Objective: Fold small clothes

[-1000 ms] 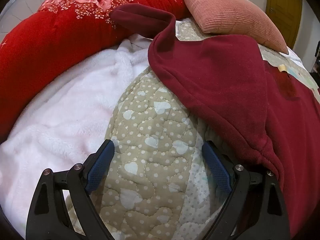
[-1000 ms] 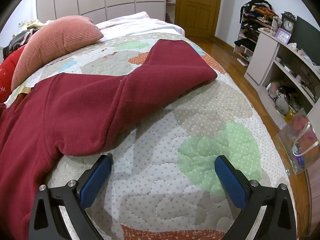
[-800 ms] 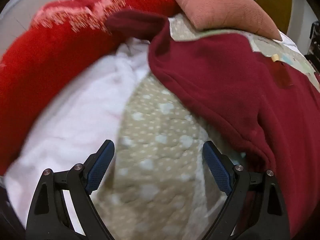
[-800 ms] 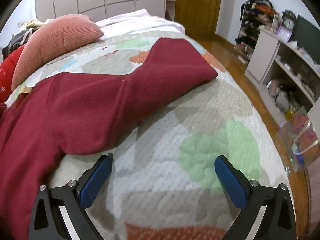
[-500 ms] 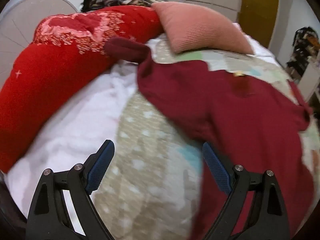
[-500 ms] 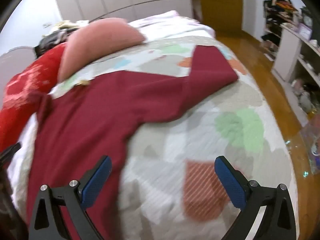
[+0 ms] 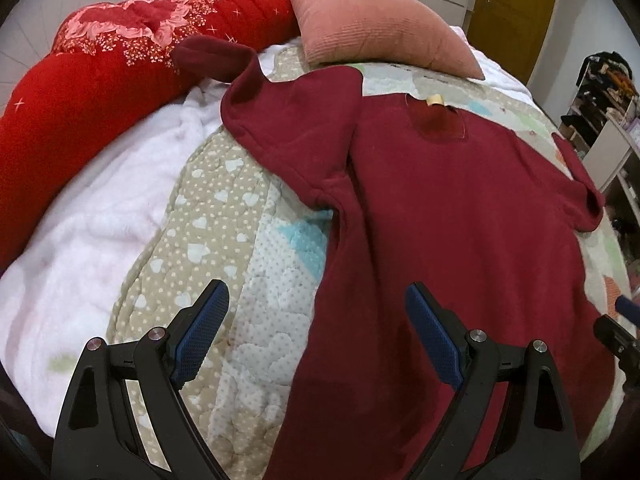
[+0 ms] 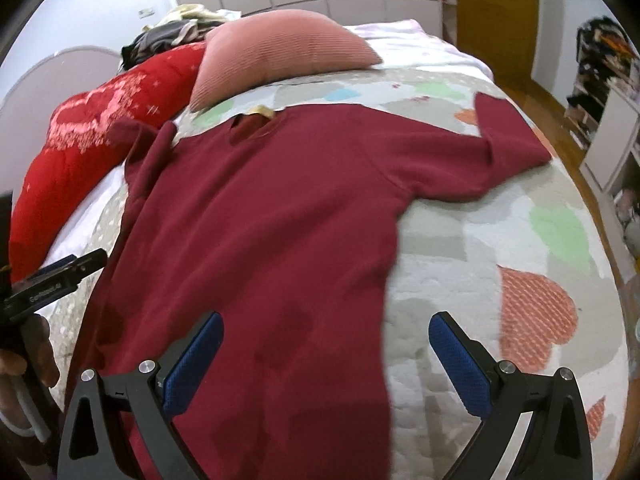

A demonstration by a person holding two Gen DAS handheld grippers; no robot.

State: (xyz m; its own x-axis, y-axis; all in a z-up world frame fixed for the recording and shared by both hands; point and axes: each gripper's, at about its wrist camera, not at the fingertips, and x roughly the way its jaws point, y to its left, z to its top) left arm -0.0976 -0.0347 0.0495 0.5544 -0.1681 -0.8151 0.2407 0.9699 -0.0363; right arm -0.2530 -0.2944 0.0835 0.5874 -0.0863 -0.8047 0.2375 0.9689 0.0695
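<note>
Quilted bed carries a maroon sweater spread flat, ahead of both: left hand-held gripper released over its side edge, right hand-held gripper released above its hem.

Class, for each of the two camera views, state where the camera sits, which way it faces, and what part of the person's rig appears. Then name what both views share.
Left wrist: sits behind the left gripper, jaws open, facing the sweater's left sleeve and the red quilt; the right gripper's tip shows at right.
Right wrist: sits behind the right gripper, jaws open, over the sweater's hem; a hand shows at left.
Shared: sweater, pink pillow, patchwork bedspread.
</note>
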